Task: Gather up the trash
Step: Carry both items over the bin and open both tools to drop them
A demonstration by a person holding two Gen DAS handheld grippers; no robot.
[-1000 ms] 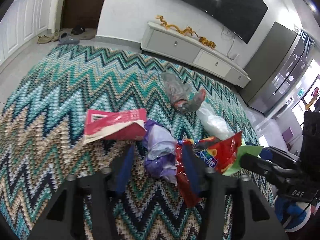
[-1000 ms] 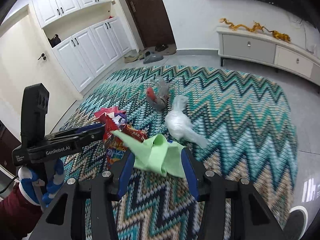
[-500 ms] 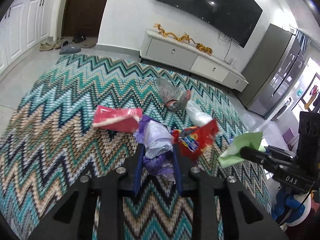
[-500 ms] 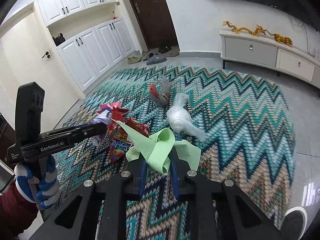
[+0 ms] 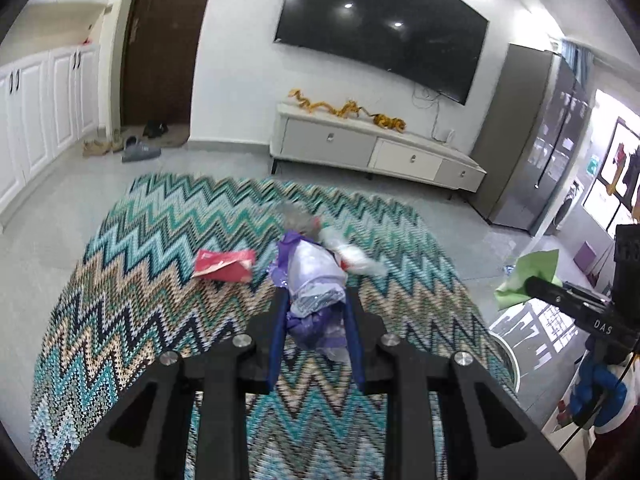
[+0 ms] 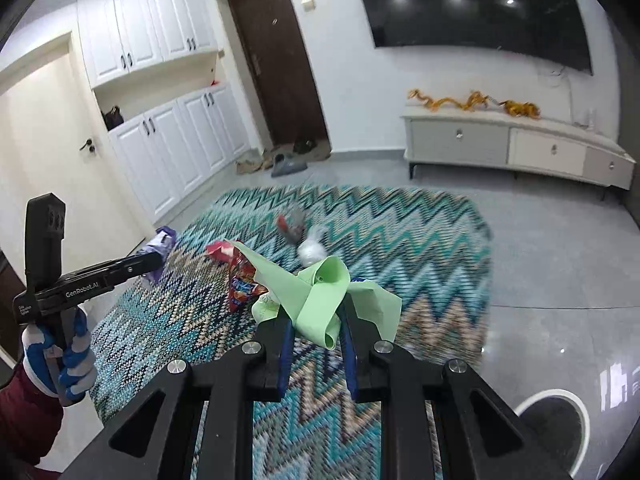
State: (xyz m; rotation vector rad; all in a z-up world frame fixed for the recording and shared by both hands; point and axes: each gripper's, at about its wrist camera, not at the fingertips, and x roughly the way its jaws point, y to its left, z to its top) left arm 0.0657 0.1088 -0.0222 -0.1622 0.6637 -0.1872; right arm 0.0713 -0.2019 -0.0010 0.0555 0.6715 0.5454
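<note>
L claw [image 5: 316, 312] clamps crumpled purple-white plastic bag [image 5: 314, 276], R claw [image 6: 316, 320] clamps green paper sheet [image 6: 320, 300]; both lifted off zigzag rug [image 5: 160, 320]; red flat packet [image 5: 224, 265], red snack bag [image 6: 242, 284], clear plastic bag [image 6: 312, 250] & grey-red wrapper [image 6: 292, 222] left to collect.

A home living room. A large dark television [image 5: 384, 36] hangs on the white wall, and directly below it stands a low white media cabinet [image 5: 376, 152] with drawers and a golden dragon ornament [image 5: 348, 110] on top. Left of the television is a dark entrance door [image 6: 276, 64] with shoes [image 6: 280, 160] at its foot, then white built-in cupboards [image 6: 160, 92]. A zigzag-patterned rug [image 6: 400, 232] covers the grey tiled floor [image 6: 560, 260] before the cabinet.
</note>
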